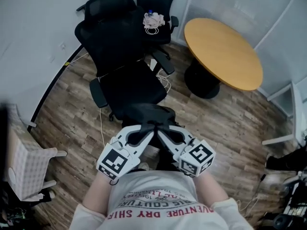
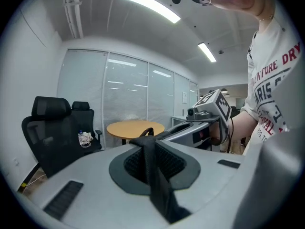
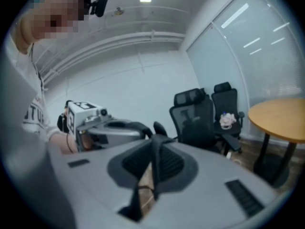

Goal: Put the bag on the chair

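As grippers (image 1: 150, 131) (image 1: 162, 131) clamp straps (image 2: 155, 175), bag (image 1: 144, 113) hides its contents.

We wear a white short-sleeved T-shirt (image 1: 158, 198) with red lettering, and our pale grey left gripper (image 1: 149, 129) and right gripper (image 1: 162, 129) have dark ribbed pads and black-and-white marker cubes (image 1: 115, 163).

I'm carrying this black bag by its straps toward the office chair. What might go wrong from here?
1. The left gripper and right gripper each pinch only a thin strap; the bag might slip free or swing.
2. The office chair has armrests on both sides; the bag might snag on one.
3. A white cable lies on the floor by the chair's base and might catch a foot.
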The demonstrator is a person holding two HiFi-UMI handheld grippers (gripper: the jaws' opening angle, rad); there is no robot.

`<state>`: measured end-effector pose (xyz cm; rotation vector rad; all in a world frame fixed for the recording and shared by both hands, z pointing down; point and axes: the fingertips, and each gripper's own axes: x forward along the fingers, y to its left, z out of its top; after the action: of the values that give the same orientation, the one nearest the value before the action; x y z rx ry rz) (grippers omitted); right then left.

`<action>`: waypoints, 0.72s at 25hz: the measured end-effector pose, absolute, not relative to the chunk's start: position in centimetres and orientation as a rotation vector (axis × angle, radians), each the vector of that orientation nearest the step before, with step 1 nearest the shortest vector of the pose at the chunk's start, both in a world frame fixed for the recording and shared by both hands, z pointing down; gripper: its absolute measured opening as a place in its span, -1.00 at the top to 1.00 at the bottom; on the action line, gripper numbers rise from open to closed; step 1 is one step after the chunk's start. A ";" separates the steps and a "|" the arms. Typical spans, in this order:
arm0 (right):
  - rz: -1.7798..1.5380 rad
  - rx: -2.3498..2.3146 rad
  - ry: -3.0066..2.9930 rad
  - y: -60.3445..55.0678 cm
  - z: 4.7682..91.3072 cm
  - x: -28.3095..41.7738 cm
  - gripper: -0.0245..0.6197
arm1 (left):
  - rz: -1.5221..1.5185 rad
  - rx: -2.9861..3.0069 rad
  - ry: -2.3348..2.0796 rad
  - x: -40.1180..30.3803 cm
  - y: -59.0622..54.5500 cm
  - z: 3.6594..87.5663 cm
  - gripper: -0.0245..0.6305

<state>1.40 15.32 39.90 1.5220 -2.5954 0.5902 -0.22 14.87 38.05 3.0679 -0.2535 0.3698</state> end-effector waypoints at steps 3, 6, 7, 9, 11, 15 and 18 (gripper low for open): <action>0.594 1.439 -2.635 11.2 40.6 3.4 0.75 | 0.381 3.031 -0.355 1.8 10.8 38.7 0.76; 0.590 1.307 -2.679 7.4 41.6 4.9 0.75 | 0.392 2.987 -0.478 3.4 6.8 39.6 0.76; 0.589 1.257 -2.693 6.2 41.9 5.4 0.75 | 0.396 2.970 -0.518 4.0 5.5 39.9 0.76; 0.596 1.163 -2.715 3.8 42.3 6.7 0.75 | 0.406 2.939 -0.592 5.3 3.1 40.3 0.76; 0.603 1.070 -2.734 1.4 42.5 8.0 0.75 | 0.412 2.909 -0.663 6.5 0.8 40.5 0.76; 0.573 0.876 -2.770 -2.7 42.6 9.6 0.75 | 0.385 2.842 -0.824 8.0 -3.1 40.6 0.76; 0.543 0.787 -2.776 -5.4 43.1 10.3 0.75 | 0.370 2.788 -0.928 8.6 -5.6 41.3 0.76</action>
<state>10.31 -5.37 43.13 0.7869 -2.7763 0.5426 8.55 -5.64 41.28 2.7879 -0.9275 0.3704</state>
